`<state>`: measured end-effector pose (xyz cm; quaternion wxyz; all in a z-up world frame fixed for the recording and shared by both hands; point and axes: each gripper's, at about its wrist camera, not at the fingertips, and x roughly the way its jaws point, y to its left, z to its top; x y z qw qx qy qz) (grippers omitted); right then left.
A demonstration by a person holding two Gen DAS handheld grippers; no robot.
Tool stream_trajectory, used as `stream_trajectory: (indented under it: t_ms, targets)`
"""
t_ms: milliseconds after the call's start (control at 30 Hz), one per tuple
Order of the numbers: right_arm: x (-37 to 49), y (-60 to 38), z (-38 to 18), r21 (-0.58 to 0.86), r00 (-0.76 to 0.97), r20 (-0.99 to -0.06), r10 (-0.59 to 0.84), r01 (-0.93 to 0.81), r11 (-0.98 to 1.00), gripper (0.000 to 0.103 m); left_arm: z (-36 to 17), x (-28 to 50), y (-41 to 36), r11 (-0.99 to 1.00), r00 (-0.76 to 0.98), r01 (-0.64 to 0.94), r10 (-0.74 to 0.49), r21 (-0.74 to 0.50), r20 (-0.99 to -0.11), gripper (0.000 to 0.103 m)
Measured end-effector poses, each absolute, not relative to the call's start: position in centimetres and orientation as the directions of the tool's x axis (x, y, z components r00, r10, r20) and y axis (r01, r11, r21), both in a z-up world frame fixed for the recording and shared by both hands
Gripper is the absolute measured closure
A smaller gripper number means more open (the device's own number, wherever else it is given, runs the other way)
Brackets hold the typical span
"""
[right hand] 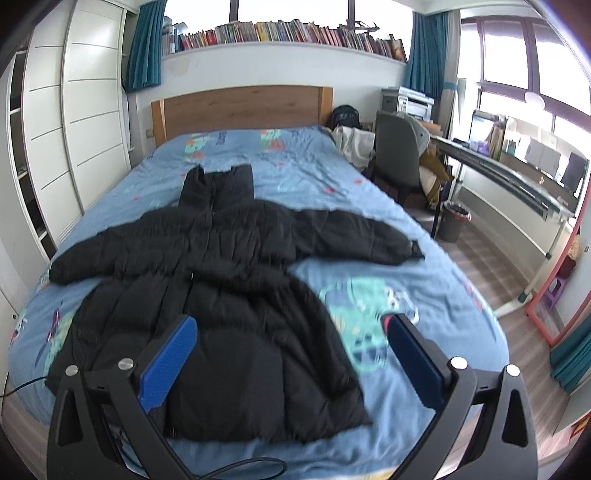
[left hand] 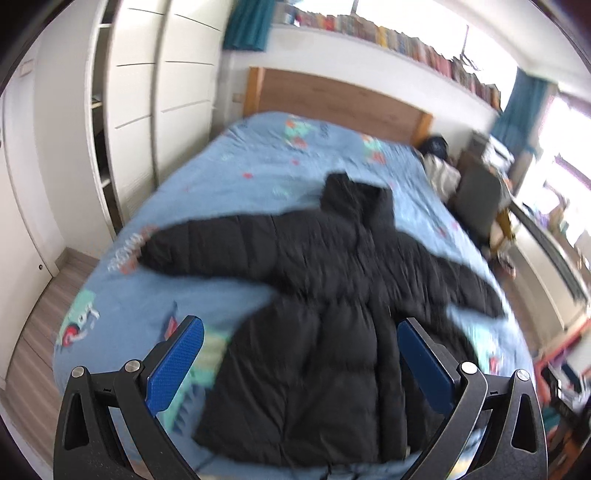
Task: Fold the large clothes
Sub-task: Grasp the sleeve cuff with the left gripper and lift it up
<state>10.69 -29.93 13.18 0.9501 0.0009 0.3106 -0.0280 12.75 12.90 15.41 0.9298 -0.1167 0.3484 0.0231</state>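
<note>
A large black puffer jacket (left hand: 325,295) (right hand: 221,280) lies flat and face up on the blue patterned bed cover (left hand: 229,173) (right hand: 303,173), zipped, collar toward the headboard, both sleeves spread out sideways. My left gripper (left hand: 299,328) hovers open above the jacket's lower body, nothing between its blue pads. Over the jacket's lower right hem my right gripper (right hand: 290,326) is also open and empty. The left wrist view is motion-blurred.
White wardrobes (right hand: 74,122) run along the bed's left side. A wooden headboard (right hand: 240,105) and a shelf of books (right hand: 280,35) are at the far end. On the right stand a grey chair (right hand: 397,155), a desk (right hand: 509,181) and a bin (right hand: 454,221). A black cable (right hand: 243,467) lies at the bed's foot.
</note>
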Motion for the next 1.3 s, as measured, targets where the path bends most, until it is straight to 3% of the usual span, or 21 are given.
stream_trajectory:
  t_ms: [167, 300, 467, 733, 867, 1000, 1200, 1300]
  targets:
    - [14.7, -29.9, 16.5, -0.034, 0.839, -0.542, -0.052, 0.041, 0.999, 0.000, 18.8, 18.5, 18.2, 0.951, 0.802, -0.198, 0.017, -0.238, -0.597, 0.001]
    - [18.9, -29.8, 17.6, -0.036, 0.853, -0.519, -0.060, 0.049, 0.998, 0.000, 17.2, 24.5, 22.6, 0.930, 0.784, -0.266, 0.056, -0.252, -0.618, 0.001]
    - [24.1, -29.7, 16.4, -0.029, 0.839, -0.539, -0.072, 0.066, 0.997, 0.000, 9.1, 31.7, 29.1, 0.865, 0.695, -0.398, 0.066, -0.306, -0.716, 0.001]
    - [30.6, -29.6, 11.7, -0.029, 0.797, -0.598, -0.090, 0.090, 0.995, 0.000, -6.6, 35.8, 37.1, 0.625, 0.593, -0.607, -0.056, -0.491, -0.803, 0.001]
    - [32.4, -29.4, 9.1, -0.038, 0.770, -0.631, -0.096, 0.093, 0.995, 0.000, -12.1, 35.8, 38.5, 0.493, 0.616, -0.643, -0.122, -0.586, -0.778, 0.001]
    - [33.8, -29.0, 6.9, -0.053, 0.747, -0.657, -0.100, 0.087, 0.995, 0.000, -14.3, 36.2, 38.9, 0.412, 0.653, -0.640, -0.153, -0.649, -0.742, 0.003]
    - [34.8, -28.7, 5.4, -0.059, 0.739, -0.666, -0.097, 0.077, 0.995, 0.000, -16.2, 35.9, 40.5, 0.219, 0.795, -0.550, -0.159, -0.806, -0.585, 0.033]
    - [34.9, -28.9, 5.3, -0.060, 0.739, -0.666, -0.101, 0.082, 0.995, 0.000, -16.6, 35.6, 40.7, 0.141, 0.840, -0.504, -0.150, -0.852, -0.522, 0.058]
